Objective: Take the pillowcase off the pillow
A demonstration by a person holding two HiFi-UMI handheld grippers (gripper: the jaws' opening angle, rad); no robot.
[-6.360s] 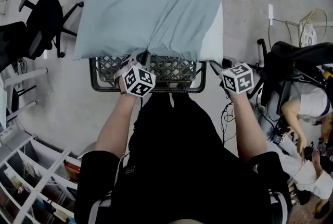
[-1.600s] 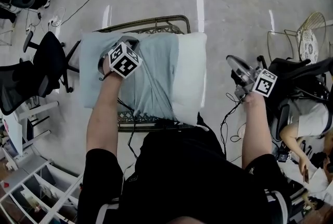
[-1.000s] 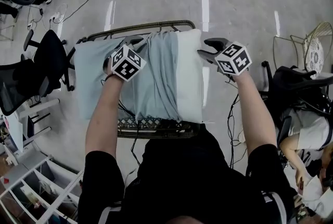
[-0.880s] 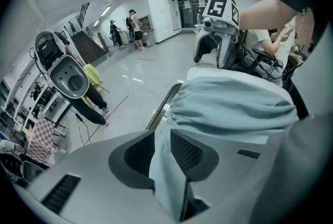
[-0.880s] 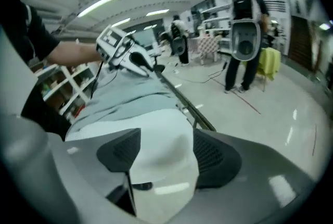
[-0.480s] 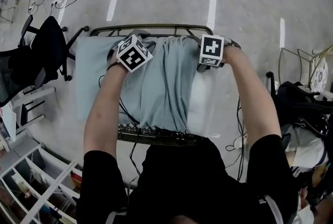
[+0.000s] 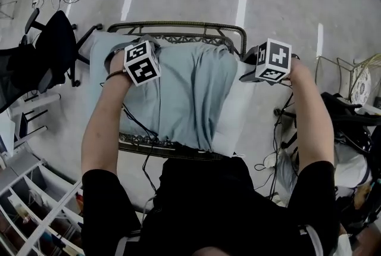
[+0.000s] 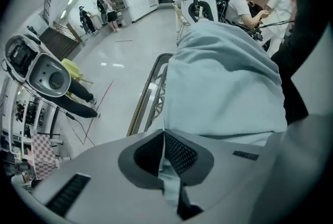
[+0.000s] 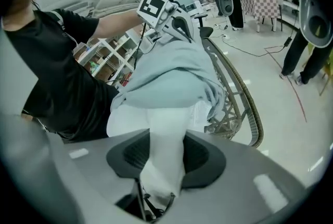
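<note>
A white pillow [image 7: 235,111] lies on a wire basket [image 7: 178,27], mostly inside a light blue pillowcase [image 7: 178,94]. My left gripper [image 7: 132,47] is at the far left part of the case. Its jaws have just been closing and are shut on a thin fold of the blue pillowcase [image 8: 223,77], which shows between the left gripper's [image 8: 164,137] pads. My right gripper [image 7: 249,58] is at the pillow's bare far right corner. Its jaws have just been closing too, and the right gripper [image 9: 164,152] is shut on a bunch of white pillow [image 9: 166,124] below the blue pillowcase [image 9: 171,72].
A black office chair [image 7: 50,46] stands left of the basket, with white shelving [image 7: 30,201] at the lower left. A dark chair with bags [image 7: 351,115] and floor cables [image 7: 280,159] are on the right. The basket rim [image 9: 237,98] curves beside the pillow. People [image 8: 109,7] stand far off.
My right gripper has moved right, from the pillowcase's edge out to the pillow's bare right corner. My left gripper has shifted a little left on the case.
</note>
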